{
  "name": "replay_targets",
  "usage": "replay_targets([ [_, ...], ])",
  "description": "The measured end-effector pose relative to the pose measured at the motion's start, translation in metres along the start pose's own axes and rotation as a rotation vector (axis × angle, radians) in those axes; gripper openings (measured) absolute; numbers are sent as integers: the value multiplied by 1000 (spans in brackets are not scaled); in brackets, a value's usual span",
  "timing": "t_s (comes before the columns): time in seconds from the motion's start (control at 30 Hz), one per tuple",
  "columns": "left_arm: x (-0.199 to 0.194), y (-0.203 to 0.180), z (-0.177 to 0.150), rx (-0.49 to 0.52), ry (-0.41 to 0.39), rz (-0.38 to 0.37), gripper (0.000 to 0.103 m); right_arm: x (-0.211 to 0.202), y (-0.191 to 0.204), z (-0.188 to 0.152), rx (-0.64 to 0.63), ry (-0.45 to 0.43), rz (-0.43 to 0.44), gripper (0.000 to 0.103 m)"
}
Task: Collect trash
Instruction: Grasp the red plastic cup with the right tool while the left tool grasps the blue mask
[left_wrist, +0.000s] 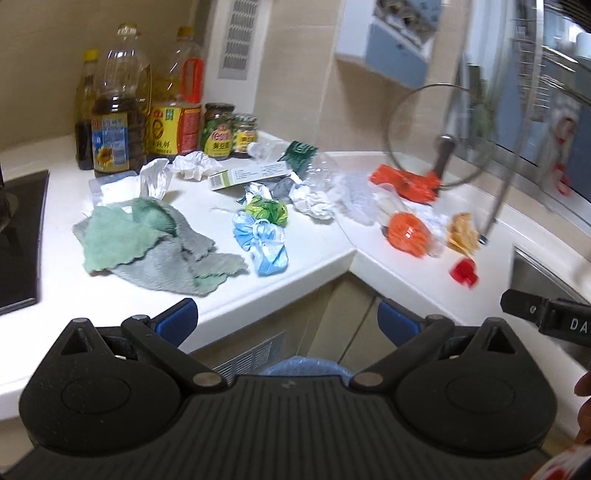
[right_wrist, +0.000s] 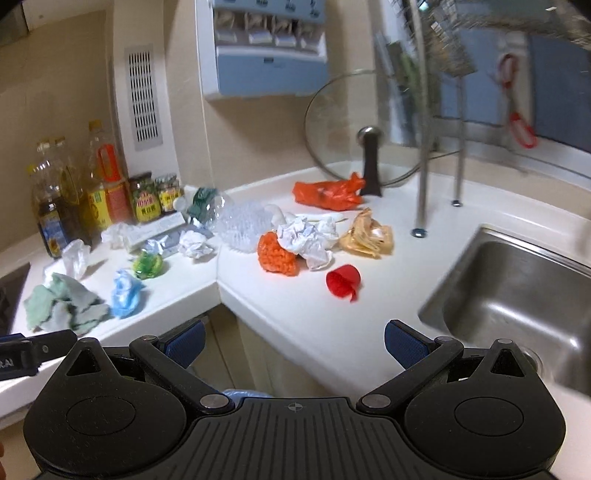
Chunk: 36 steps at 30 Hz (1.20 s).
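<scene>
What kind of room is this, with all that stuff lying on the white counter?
Almost certainly a home kitchen: a steel sink is set into the corner counter, oil bottles and sauce jars stand against the tiled wall, and a glass pot lid leans at the back.

The surface (right_wrist: 295, 325) is white, smooth and glossy. At the right of the right wrist view, the sink (right_wrist: 517, 295) is brushed metal with a dull sheen. The rag (left_wrist: 147, 243) at left is soft, fuzzy green-grey cloth. Crumpled white paper (right_wrist: 306, 236) lies matt and creased beside a shiny orange plastic bag (right_wrist: 325, 194). The pot lid (right_wrist: 343, 122) is clear glass. Each hand-held gripper (left_wrist: 287, 321) is matt black plastic with blue, textured pads (left_wrist: 177, 319).
</scene>
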<state>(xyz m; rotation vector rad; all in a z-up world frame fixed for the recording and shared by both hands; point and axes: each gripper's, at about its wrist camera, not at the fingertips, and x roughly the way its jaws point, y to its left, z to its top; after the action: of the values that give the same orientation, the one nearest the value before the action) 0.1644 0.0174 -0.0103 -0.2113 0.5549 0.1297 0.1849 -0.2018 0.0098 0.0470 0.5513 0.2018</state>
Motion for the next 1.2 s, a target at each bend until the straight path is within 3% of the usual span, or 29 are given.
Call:
replay_targets([
  [0.27, 57, -36, 15, -59, 20, 167, 103, 89, -52, 34, -135, 67, 136, 102],
  [0.53, 89, -49, 27, -40, 41, 216, 98, 142, -73, 49, -217, 120, 211, 102],
  [0.6, 97, -50, 31, -40, 48, 221, 97, 152, -75, 50, -213, 146, 221, 86],
  [0.87, 122, -48, 37, -13, 44, 282, 93, 171, -76, 50, -233, 187, 252, 80],
  [1.07, 142, -49, 41, 43, 54, 317, 85, 178, -80, 49, -245, 197, 245, 70],
  [1.2, 151, -47, 41, 62, 74, 328, 74, 180, -81, 49, -250, 199, 245, 64],
])
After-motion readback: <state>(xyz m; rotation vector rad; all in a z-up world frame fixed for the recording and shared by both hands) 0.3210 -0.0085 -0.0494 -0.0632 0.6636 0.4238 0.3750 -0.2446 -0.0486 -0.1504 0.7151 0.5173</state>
